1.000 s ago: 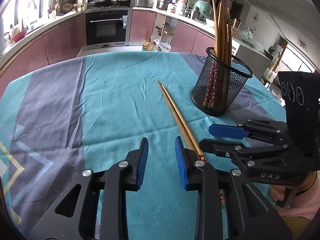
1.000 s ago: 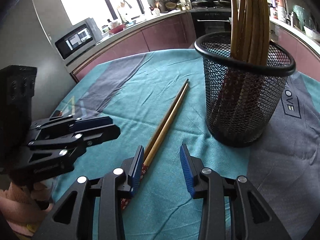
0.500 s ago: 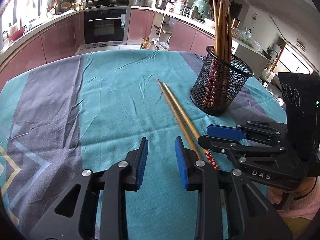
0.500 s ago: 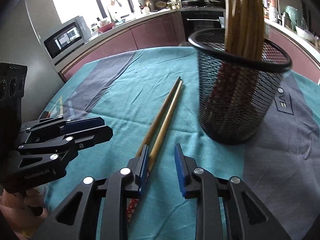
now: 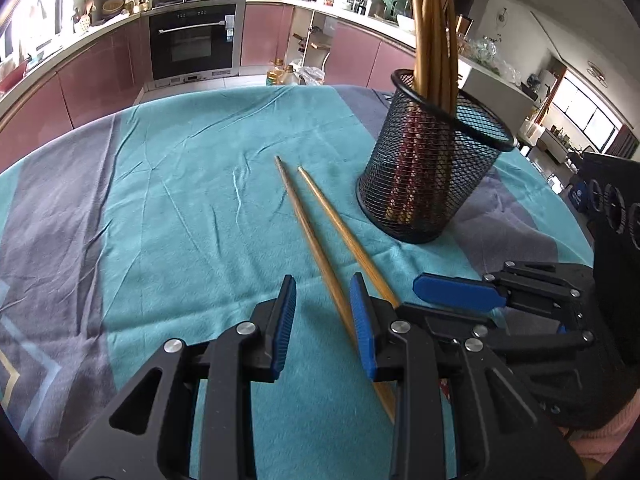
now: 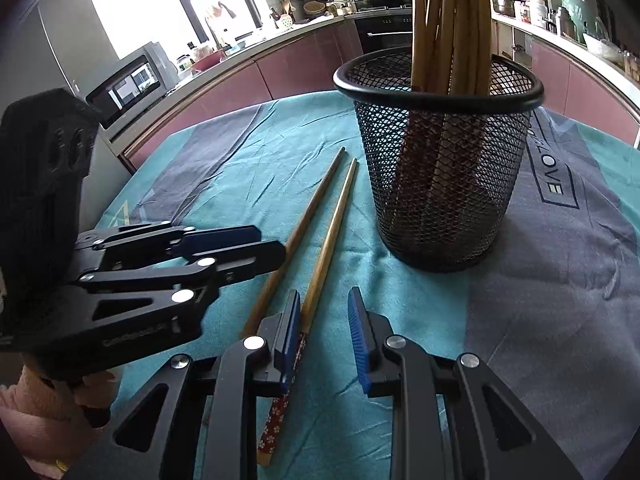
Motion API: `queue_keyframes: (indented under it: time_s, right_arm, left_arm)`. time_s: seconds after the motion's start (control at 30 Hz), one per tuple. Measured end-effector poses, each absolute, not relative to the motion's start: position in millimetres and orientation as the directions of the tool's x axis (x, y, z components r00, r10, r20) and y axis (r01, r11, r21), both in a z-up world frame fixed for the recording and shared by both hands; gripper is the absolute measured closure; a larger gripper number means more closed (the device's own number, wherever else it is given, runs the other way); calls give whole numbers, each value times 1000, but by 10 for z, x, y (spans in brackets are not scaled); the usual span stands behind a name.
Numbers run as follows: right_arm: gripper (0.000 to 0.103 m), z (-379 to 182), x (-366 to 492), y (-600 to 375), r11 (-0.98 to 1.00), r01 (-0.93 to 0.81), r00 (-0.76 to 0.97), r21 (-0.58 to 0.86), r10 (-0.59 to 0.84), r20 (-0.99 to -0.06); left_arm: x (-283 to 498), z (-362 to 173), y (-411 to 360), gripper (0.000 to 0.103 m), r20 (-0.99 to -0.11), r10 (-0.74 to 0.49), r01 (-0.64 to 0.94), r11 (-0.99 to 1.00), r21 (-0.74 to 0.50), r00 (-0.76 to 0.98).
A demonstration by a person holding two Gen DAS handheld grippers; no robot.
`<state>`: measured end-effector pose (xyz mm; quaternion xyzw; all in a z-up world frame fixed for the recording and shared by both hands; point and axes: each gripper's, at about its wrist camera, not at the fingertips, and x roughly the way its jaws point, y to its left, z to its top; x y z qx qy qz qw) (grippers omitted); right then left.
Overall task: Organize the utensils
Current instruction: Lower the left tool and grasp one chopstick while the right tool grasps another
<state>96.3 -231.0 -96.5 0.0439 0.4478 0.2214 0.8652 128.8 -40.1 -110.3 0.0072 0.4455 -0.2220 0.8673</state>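
Two loose tan wooden chopsticks (image 5: 320, 240) with red flower-patterned handle ends, lying flat and nearly parallel on teal cloth, tips slightly apart. Just beside them, upright black wire-mesh cup (image 6: 440, 184) holding more chopsticks, tips up.

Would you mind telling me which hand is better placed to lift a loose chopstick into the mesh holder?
Probably the right: the right tool straddles a chopstick near its patterned end, with the mesh holder directly ahead.

Smooth wooden chopsticks (image 5: 316, 236), creased cloth (image 5: 192, 200)
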Motion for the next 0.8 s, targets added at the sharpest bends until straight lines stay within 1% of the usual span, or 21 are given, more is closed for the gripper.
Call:
queue_keyframes:
  time_s: [0.23, 0.3, 0.43, 0.47, 0.6, 0.63, 0.8]
  right_arm:
    - [80, -973, 963, -2338, 894, -347, 499, 283, 431, -751]
    - [80, -972, 961, -2336, 894, -348, 500, 281, 431, -752]
    - [80, -971, 974, -2329, 897, -347, 502, 275, 425, -753]
    - [80, -968, 982, -2327, 897, -347, 503, 274, 424, -753]
    - [80, -961, 1022, -2294, 901, -346, 507, 261, 414, -756]
    - [80, -960, 1036, -2283, 903, -345, 510, 257, 410, -756]
    - [80, -965, 1101, -2221, 906, -343, 516, 247, 401, -757]
  left_arm:
    - [1385, -1154, -511, 76, -790, -346, 383, 911, -154, 507]
    - [1396, -1153, -531, 78, -789, -343, 378, 913, -153, 509]
    - [1344, -1156, -463, 85, -783, -334, 359, 921, -152, 525]
    - [1329, -1148, -450, 88, -782, -322, 349, 926, -143, 533]
    - [1274, -1132, -339, 89, -780, -311, 323, 935, -148, 542]
    - [1261, -1132, -303, 92, -782, -308, 317, 937, -150, 541]
    - [1246, -1143, -230, 93, -783, -312, 306, 938, -163, 538]
